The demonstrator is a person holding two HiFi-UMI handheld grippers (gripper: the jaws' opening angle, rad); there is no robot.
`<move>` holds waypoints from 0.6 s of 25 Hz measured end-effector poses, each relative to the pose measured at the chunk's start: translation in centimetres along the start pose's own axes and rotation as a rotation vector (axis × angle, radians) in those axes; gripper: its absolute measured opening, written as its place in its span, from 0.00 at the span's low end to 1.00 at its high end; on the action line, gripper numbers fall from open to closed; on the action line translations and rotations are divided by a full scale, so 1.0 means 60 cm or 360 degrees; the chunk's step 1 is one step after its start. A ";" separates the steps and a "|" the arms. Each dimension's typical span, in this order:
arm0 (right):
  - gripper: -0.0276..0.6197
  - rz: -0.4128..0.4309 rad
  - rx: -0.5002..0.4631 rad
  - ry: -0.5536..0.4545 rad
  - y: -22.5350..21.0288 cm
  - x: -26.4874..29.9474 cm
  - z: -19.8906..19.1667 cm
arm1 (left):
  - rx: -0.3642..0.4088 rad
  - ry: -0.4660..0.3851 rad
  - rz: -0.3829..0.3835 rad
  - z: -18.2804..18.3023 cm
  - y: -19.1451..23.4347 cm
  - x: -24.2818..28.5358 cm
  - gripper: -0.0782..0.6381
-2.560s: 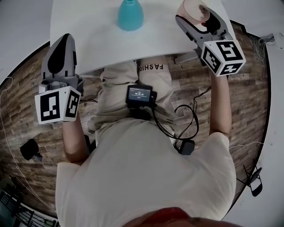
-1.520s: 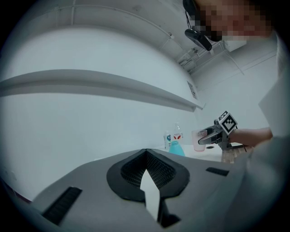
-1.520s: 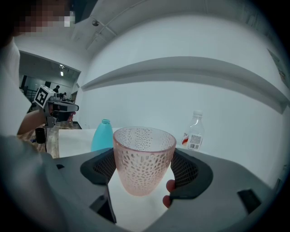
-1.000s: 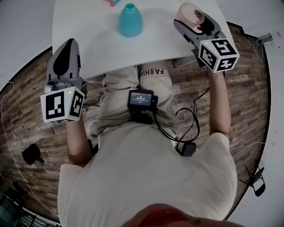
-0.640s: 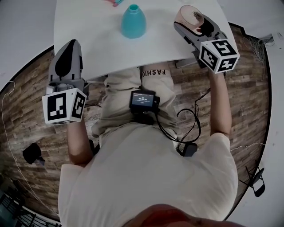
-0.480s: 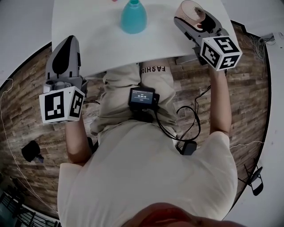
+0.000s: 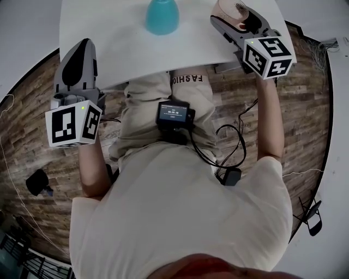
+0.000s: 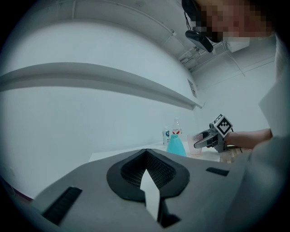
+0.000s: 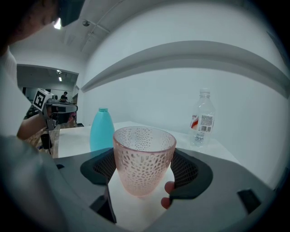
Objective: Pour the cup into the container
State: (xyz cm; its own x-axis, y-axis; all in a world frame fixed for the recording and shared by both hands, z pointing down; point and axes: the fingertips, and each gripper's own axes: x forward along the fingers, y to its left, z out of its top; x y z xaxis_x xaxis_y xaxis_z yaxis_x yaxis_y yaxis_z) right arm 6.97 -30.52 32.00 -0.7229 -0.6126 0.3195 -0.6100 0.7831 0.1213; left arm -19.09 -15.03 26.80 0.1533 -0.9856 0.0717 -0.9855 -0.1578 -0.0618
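While my right gripper (image 9: 144,168) clamps the dimpled cup (image 9: 144,156), my left gripper (image 8: 146,157) closed and empty, the teal bottle (image 9: 102,129) has a narrow mouth that may cause spills.

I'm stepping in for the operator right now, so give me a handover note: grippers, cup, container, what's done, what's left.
Left gripper: shut, empty, held by the table's left near corner.
Right gripper: shut on the pink cup, which is upright at the table's right side.
Teal container: standing on the table, left of the cup and apart from it.
Done: cup grasped.
Left: carry it to the container, tip, pour.
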 end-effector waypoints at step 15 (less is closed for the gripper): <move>0.61 -0.0014 0.0012 0.0040 -0.007 0.011 -0.028 | -0.0014 0.0023 -0.0002 -0.015 -0.005 -0.003 0.13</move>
State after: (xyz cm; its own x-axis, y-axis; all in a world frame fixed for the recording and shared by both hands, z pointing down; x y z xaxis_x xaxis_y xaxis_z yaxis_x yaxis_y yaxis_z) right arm 7.28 -31.08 33.77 -0.7091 -0.6167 0.3419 -0.6190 0.7766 0.1170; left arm -18.92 -14.74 27.71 0.1533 -0.9844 0.0862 -0.9860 -0.1582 -0.0529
